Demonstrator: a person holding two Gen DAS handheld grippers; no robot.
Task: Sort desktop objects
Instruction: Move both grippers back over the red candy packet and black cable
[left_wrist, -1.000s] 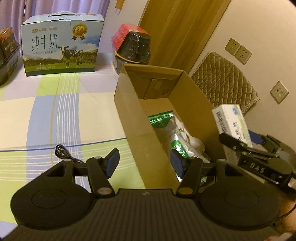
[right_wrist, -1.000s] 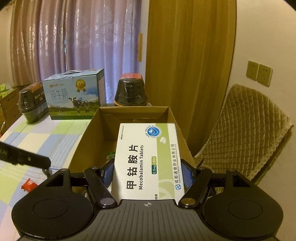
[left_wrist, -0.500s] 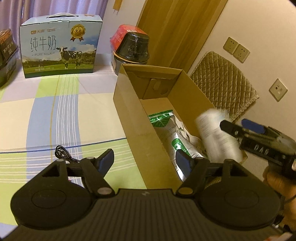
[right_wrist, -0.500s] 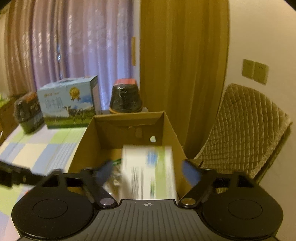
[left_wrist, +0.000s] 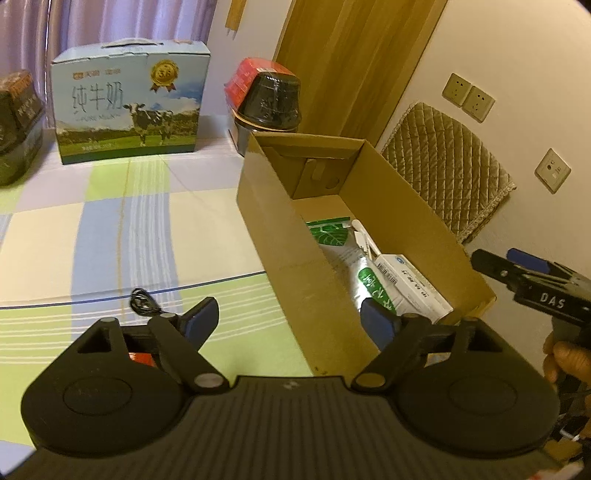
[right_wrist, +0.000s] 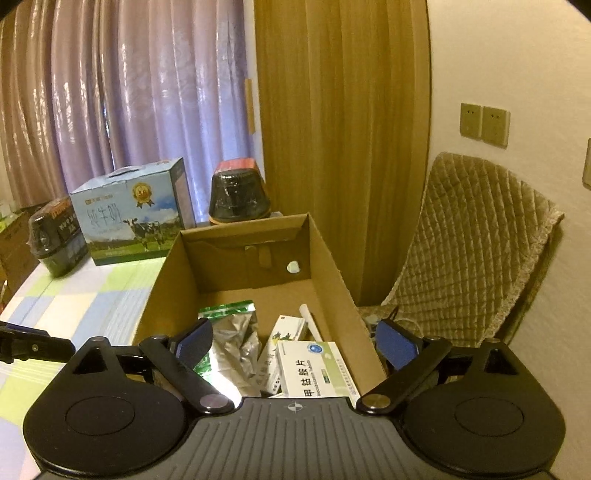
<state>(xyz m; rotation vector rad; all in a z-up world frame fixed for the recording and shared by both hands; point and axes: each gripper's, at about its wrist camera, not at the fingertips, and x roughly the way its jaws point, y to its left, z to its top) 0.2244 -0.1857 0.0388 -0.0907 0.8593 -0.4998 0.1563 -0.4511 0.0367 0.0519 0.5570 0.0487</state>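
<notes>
Now my right gripper (right_wrist: 295, 341) hangs wide open and holds nothing, just above the near end of the cardboard box (right_wrist: 332, 258). My left gripper (left_wrist: 291, 317) is wide open too, with nothing in it, over the near left wall of that box. The white pill box (right_wrist: 314, 369) lies flat inside the cardboard box, at the near end, touching a smaller white carton (right_wrist: 282, 338) and beside the silver pouch (right_wrist: 232, 339). A thin white stick (right_wrist: 310, 321) lies a bit farther in.

I think the pill box is light and stiff, with smooth sides that could slip. I would take it across its two long flat faces, not its corners. The pouch looks soft and crinkly, so it would bend.

Left of the cardboard box, a small black cable (left_wrist: 142, 304) and a little orange thing (left_wrist: 142, 357) sit on the checked cloth (left_wrist: 110, 229). Those look like what is left to sort. That side has lots of open room. Right of the cardboard box, the padded chair (right_wrist: 472, 240) stands near, so room is tight there. The box walls are tall, so I must lift high to clear them.
</notes>
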